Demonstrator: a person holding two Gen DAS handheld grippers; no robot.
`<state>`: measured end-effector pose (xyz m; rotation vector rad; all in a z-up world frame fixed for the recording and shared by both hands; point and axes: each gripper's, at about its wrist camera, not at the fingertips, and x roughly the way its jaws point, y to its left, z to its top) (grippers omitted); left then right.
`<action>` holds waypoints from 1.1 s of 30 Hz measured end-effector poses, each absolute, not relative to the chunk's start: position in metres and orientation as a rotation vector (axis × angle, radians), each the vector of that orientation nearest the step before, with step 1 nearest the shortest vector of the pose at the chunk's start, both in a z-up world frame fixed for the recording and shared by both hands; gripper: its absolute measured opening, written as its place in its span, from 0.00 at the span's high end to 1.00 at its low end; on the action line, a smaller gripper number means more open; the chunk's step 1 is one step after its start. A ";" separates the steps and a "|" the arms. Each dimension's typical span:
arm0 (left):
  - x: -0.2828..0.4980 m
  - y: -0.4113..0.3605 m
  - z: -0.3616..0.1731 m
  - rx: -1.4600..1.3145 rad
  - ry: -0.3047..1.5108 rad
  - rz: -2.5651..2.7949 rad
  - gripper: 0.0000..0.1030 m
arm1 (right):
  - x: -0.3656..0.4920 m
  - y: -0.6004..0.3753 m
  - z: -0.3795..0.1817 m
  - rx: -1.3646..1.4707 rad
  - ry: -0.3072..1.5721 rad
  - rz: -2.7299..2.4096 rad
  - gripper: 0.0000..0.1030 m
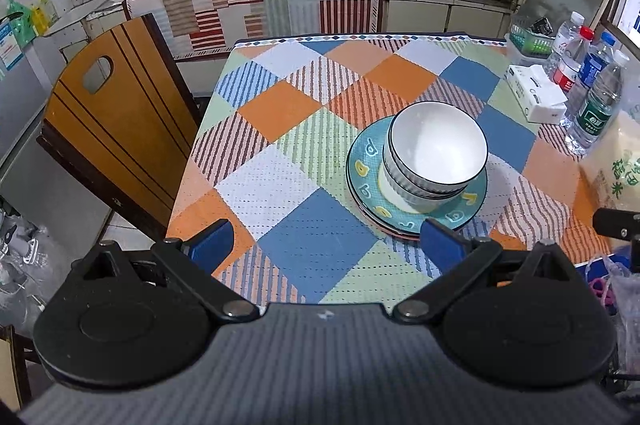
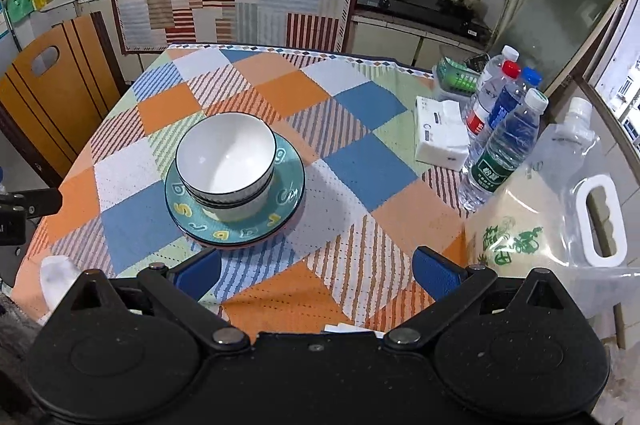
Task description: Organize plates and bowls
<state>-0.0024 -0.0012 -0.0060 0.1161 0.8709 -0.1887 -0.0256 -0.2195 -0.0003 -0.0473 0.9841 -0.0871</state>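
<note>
White ribbed bowls (image 1: 434,149) (image 2: 226,159) sit nested in a stack on teal plates with yellow letters (image 1: 362,171) (image 2: 288,177), which lie stacked on the checked tablecloth (image 1: 304,129) (image 2: 340,161). A reddish plate edge shows under the teal ones. My left gripper (image 1: 326,245) hovers open at the table's near edge, its right blue finger just in front of the plate stack. My right gripper (image 2: 318,275) is open too, near the front edge, with the stack ahead to its left. Nothing is held by either.
Water bottles (image 2: 504,141), a tissue pack (image 2: 440,133), a green basket (image 2: 456,77) and a large rice jug (image 2: 552,213) crowd the table's right side. A wooden chair (image 1: 112,129) stands at the left. Kitchen counter with cookers lies beyond.
</note>
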 end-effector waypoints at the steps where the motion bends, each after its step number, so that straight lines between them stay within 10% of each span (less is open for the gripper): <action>1: -0.002 -0.002 -0.007 0.114 0.877 -0.192 0.02 | -0.026 -0.220 -0.001 -0.045 0.986 -0.084 0.00; 33: -0.016 -0.002 -0.017 0.048 0.804 -0.223 0.02 | -0.036 -0.222 -0.018 -0.079 0.887 -0.070 0.00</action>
